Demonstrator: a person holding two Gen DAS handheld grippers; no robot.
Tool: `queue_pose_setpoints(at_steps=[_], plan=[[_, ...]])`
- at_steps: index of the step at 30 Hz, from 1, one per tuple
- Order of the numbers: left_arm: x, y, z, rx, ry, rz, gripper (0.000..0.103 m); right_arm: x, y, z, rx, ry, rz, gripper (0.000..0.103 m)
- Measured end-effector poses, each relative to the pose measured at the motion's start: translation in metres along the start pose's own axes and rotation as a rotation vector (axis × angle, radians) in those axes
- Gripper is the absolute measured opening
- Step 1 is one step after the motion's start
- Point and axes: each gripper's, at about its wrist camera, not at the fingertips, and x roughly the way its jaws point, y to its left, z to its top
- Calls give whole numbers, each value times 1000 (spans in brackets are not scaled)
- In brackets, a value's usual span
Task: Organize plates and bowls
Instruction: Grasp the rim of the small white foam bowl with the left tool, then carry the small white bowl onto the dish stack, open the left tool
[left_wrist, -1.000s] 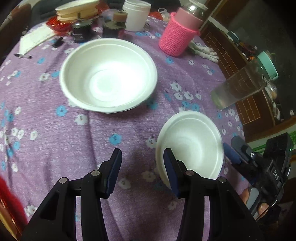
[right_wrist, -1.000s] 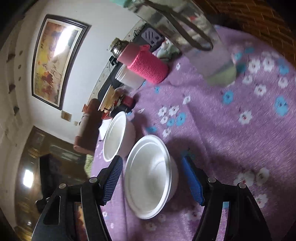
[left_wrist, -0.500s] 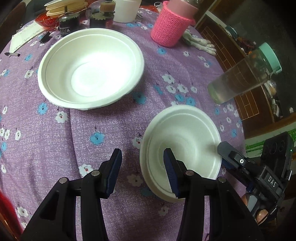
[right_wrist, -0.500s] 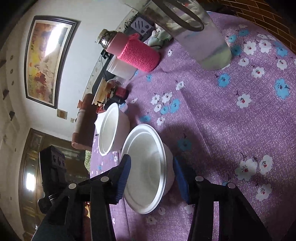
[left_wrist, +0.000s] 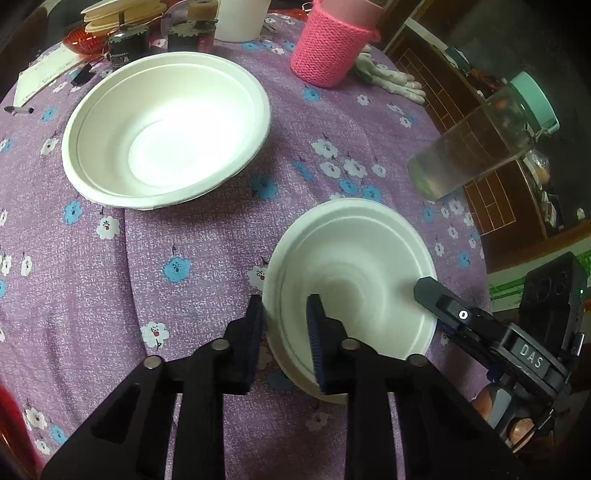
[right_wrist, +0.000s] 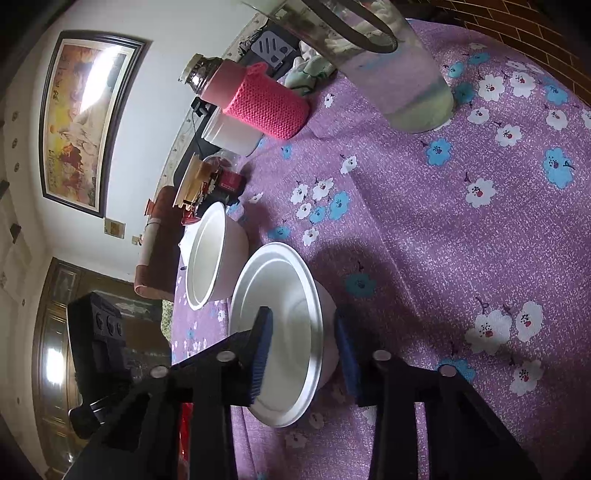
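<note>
Both jaw pairs have just been closing and are clamped on opposite rims of the small bowl (left_wrist: 354, 266) (white, round, matte foam): left gripper (left_wrist: 284, 332), right gripper (right_wrist: 303, 347).

Right gripper (right_wrist: 303, 347) astride the small bowl's (right_wrist: 291, 314) rim.

From my right wrist view I see the jaws, which have just been closing, one pad inside the small bowl and the other against its outer wall; whether both pads press I cannot tell. The bowl sits on the purple flowered cloth (right_wrist: 461, 229). Just beyond it stands the big bowl (right_wrist: 210, 254), close but apart. Farther back I make out a pink knitted cup (right_wrist: 266, 105), a white tub (right_wrist: 232, 134) beside it and a clear tumbler (right_wrist: 399, 74) at the top. The left gripper's (right_wrist: 99, 350) dark body shows at the left edge. A framed painting (right_wrist: 85, 114) hangs on the wall.
</note>
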Motion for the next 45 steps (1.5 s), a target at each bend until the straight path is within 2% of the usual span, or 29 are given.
queue_pose_setpoints(at_steps=[4, 10, 13, 17, 19, 33, 37, 45], plan=[[0, 1, -1, 2, -5, 7, 13, 3, -3, 1, 11, 4, -28, 22], [0, 3, -1, -2, -5, 4, 11, 4, -3, 1, 2, -12, -63, 11], [2, 1, -2, 5, -4, 3, 8, 7, -5, 1, 3, -7, -89, 9], [5, -1, -4, 2, 11, -21, 8, 17, -8, 0, 4, 35, -128, 9], [5, -2, -5, 2, 9, -14, 8, 26, -17, -1, 54, 82, -110, 11], [-17, 4, -10, -8, -28, -52, 6, 12, 4, -8, -9, 2, -93, 10], [-36, 16, -19, -28, -63, -40, 6, 10, 18, -15, -43, -11, -87, 10], [-89, 62, -46, -109, -180, 25, 7, 24, 72, -46, -142, 51, -34, 9]])
